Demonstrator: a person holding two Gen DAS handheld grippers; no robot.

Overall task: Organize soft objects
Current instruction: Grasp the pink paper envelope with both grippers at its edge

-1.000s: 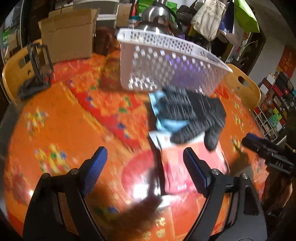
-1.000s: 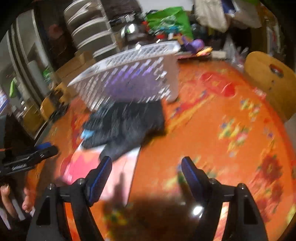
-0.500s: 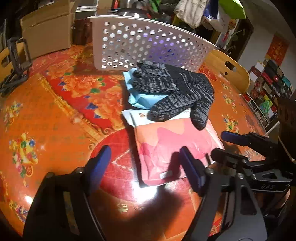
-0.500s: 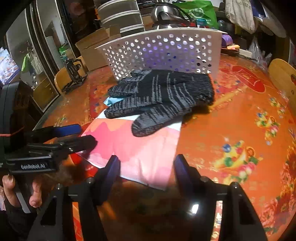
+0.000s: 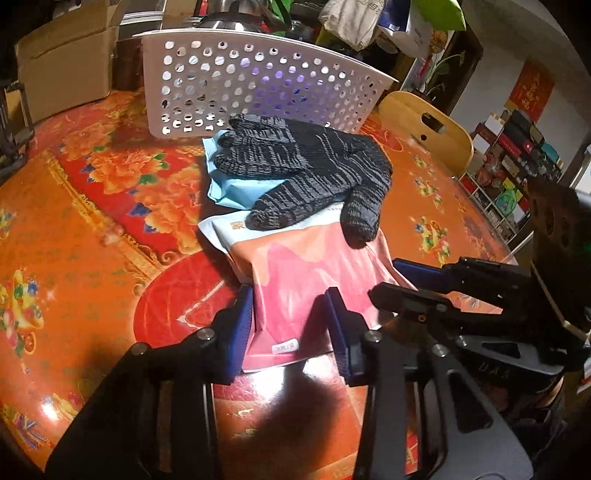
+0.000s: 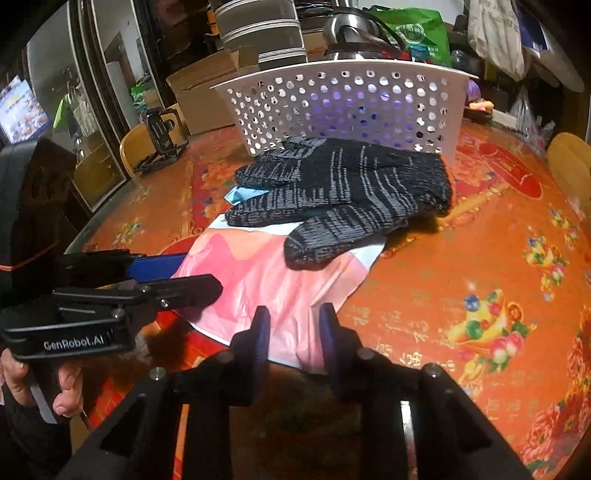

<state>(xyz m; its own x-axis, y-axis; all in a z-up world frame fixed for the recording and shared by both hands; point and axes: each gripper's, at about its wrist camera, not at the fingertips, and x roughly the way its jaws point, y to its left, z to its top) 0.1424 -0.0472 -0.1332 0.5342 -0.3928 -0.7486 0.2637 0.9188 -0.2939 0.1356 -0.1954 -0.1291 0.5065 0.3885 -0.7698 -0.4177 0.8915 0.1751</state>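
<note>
Your left gripper [image 5: 291, 314] has its jaws just drawn in on the near-left corner of the pink pouch [image 5: 306, 284], blue pads pressing its edges: grasping the pouch. Your right gripper [image 6: 293, 330] has likewise just narrowed its jaws and pinches the puckered near-right edge of the same pouch [image 6: 266, 273]. Both grippers meet at the pouch's near end, close together, each visible in the other's view.

Pink pouch lies flat on the counter [image 5: 92, 206]. A black-and-grey knit glove [image 5: 314, 170] drapes over its far end, fingers hanging toward you. Under the glove, a light-blue packet [image 5: 225, 184], partly covered.

Just beyond the pile: a white perforated basket [image 5: 258, 81], standing upright on the counter, something purple showing through the holes.

Counter is round, covered in glossy orange-red cloth with floral and fruit prints; lamp glare near your jaws.

Room is cluttered. Wooden chair [image 5: 428, 129] at the counter's far edge, cardboard box [image 5: 70, 55] beyond the basket on the left, metal kettle [image 6: 351, 35] behind the basket, green bag [image 6: 413, 33], hanging tote bags, shelves of boxes [image 5: 517, 155] at far right. Your left hand's [image 6: 40, 380] fingertips show under its gripper's handle.
</note>
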